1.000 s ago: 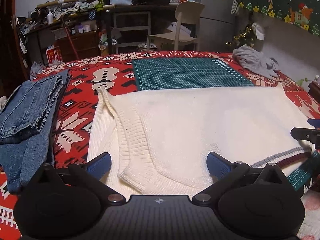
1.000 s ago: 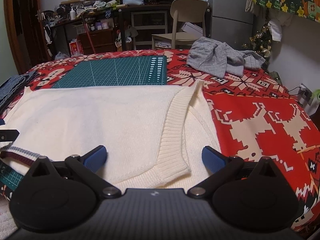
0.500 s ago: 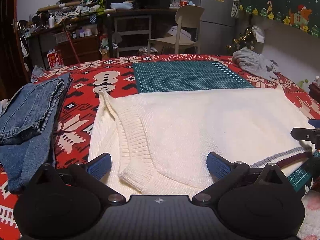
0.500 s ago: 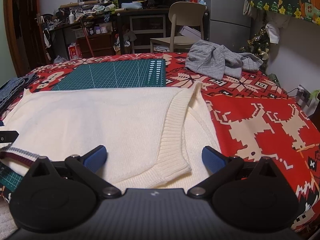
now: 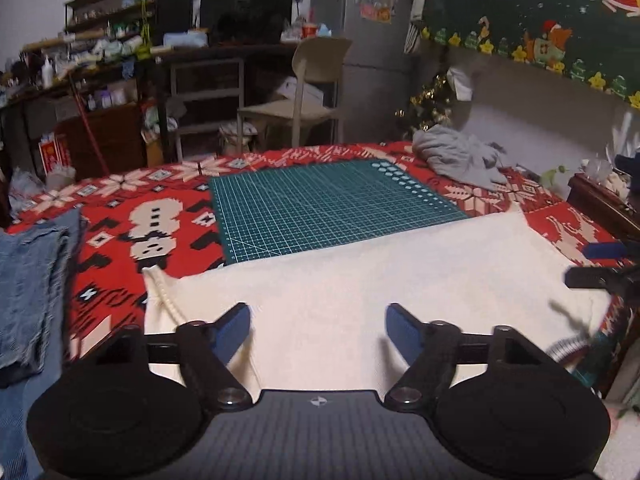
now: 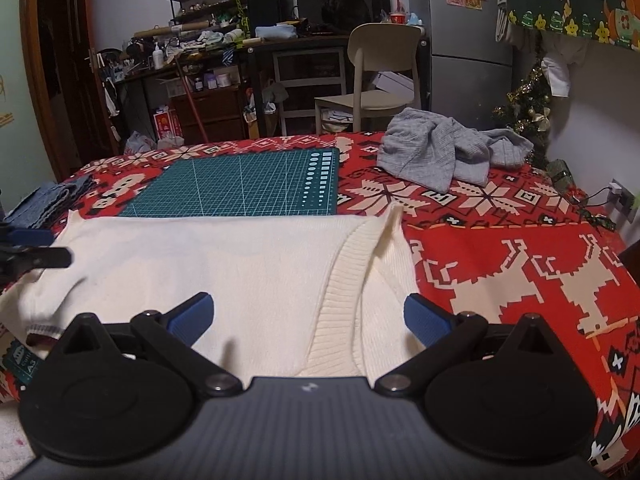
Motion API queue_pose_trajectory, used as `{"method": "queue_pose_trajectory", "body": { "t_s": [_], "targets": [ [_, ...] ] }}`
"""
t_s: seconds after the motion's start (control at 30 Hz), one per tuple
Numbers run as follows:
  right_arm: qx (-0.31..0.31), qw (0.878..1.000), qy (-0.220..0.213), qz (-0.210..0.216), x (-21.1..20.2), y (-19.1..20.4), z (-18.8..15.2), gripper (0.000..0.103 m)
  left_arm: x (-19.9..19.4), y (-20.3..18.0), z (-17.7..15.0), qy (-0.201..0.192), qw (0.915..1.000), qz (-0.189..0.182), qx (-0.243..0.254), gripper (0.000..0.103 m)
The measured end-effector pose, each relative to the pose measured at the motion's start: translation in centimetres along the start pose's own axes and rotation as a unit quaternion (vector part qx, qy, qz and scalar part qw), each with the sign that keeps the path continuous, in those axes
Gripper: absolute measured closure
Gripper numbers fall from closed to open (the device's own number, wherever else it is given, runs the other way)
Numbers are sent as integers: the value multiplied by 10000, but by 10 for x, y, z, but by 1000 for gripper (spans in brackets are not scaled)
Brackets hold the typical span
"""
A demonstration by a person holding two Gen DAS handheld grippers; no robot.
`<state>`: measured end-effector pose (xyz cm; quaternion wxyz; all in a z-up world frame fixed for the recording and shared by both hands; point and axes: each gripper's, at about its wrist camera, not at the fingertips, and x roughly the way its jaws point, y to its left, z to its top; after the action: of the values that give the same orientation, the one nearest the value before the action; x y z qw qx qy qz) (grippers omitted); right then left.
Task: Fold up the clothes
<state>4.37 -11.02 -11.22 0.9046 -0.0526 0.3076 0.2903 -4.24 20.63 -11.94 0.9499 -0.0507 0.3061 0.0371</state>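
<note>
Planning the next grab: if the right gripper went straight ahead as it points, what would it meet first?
Probably the cream sweater: the open right gripper points low across it. The green cutting mat lies beyond; height is unclear.

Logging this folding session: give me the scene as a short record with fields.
surface: table under a red patterned cloth
garment in work: cream sweater, spread flat, its far edge over the green cutting mat
left hand-held gripper: open, over the sweater's left part, holding nothing
right hand-held gripper: open, over the sweater's ribbed band, holding nothing
other clothes: blue jeans at the left edge; grey garment crumpled at the far right
fold state: no fold of the body visible yet
</note>
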Motion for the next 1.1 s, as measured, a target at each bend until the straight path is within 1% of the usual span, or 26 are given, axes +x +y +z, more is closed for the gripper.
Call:
{"method": "queue_pose_trajectory", "body": {
  "t_s": [0.03,0.07,0.1,0.13,0.2,0.27,0.43,0.63,0.7,0.73,0.77,0.9,0.93,0.97,1.03,1.1],
  "targets": [
    [3,10000,8,0,0,0,1,1,6,4,3,70,9999,-25,-108,47],
    [6,10000,16,-1,0,-1,2,1,11,8,6,141,9997,-37,-195,51],
    [9,10000,23,-1,0,-1,2,1,15,10,8,215,9995,-11,-221,59],
    [12,10000,31,-1,0,-2,3,1,20,11,9,289,9993,15,-247,69],
    [15,10000,60,-2,1,-2,4,1,24,12,10,395,9990,94,-198,78],
    [-8,10000,55,14,2,-1,6,1,22,10,8,415,9990,121,-144,78],
    [-34,10000,38,23,6,1,13,1,4,8,-3,524,9982,136,-245,79],
    [-183,9998,-98,16,4,8,19,1,-20,0,-19,557,9982,198,-89,78],
    [-210,9996,-123,139,3,10,19,2,-26,-1,-23,546,9983,207,-57,78],
    [-220,9994,-134,208,3,11,19,5,-27,-2,-25,544,9983,208,-60,78],
    [-204,9994,-135,256,3,12,20,11,-29,-2,-26,538,9983,208,-74,78],
    [-175,9991,-105,377,7,15,26,29,-33,-2,-28,529,9983,223,-121,78],
    [-208,9990,-64,393,10,17,28,43,-34,-2,-28,524,9983,218,-137,78],
    [-246,9989,-18,409,14,18,29,66,-34,-1,-29,519,9983,213,-154,78],
    [-284,9987,111,409,24,20,33,87,-36,-1,-29,514,9983,213,-179,78],
    [-330,9984,179,417,31,22,34,87,-37,-1,-31,514,9982,221,-197,78]
  ]
}}
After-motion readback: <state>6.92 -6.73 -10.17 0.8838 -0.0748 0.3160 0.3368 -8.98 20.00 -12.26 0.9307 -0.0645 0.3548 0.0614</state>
